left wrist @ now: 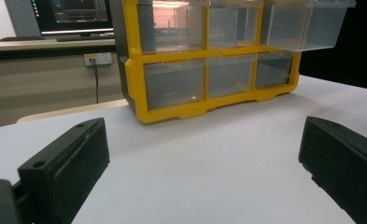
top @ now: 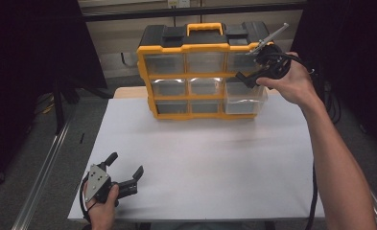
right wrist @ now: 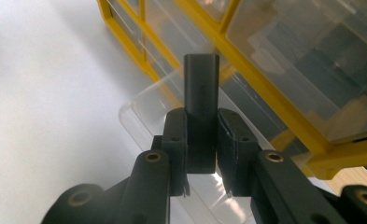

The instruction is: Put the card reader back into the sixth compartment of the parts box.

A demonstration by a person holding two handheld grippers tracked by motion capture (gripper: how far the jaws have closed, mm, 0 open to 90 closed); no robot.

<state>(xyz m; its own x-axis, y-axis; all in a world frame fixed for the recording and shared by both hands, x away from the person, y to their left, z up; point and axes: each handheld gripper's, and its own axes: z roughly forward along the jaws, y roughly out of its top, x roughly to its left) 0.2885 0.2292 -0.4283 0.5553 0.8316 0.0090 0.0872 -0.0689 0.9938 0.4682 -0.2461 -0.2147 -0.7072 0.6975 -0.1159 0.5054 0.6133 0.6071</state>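
While the yellow drawer cabinet [top: 203,72] stands ahead of both grippers on the white table [top: 200,163], its pulled-out clear drawer [right wrist: 172,116] sits just beneath the right gripper [right wrist: 202,140], clamped on a black block [right wrist: 201,93]; the left gripper [top: 123,172] gapes, holding nothing

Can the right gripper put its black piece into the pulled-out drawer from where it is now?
Probably yes: the right gripper, shut on the black piece, hangs just above the open-topped pulled-out drawer, with nothing between them.
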